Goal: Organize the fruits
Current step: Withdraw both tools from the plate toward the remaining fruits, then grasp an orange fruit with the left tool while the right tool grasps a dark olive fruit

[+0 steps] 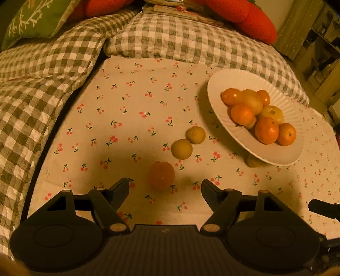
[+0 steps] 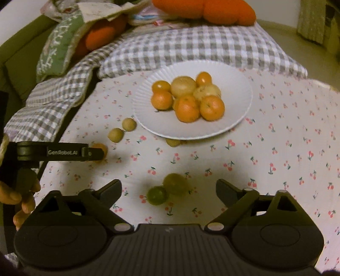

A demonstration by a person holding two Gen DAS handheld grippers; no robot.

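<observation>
Bed or sofa surface covered by cherry-print cloth [image 1: 131,118], cream ground, small red cherries. Behind it a grey-white gingham quilt [image 1: 42,89], bunched and creased, plus a gingham pillow [image 1: 191,42] at the back. Green embroidered cushion [image 1: 31,19] far left; orange-red plush cushion [image 1: 255,21] at the top right. Stack of folded papers or fabrics [image 1: 180,10] between them, unclear which. Olive-green upholstery [image 2: 19,53] at left edge in the right wrist view. Wooden shelving [image 1: 318,53] at right, contents blurred. Pale wall [image 2: 276,10] and curtain edge [image 2: 310,19] beyond. Warm, dim, yellowish indoor light, soft shadows in the foreground.
</observation>
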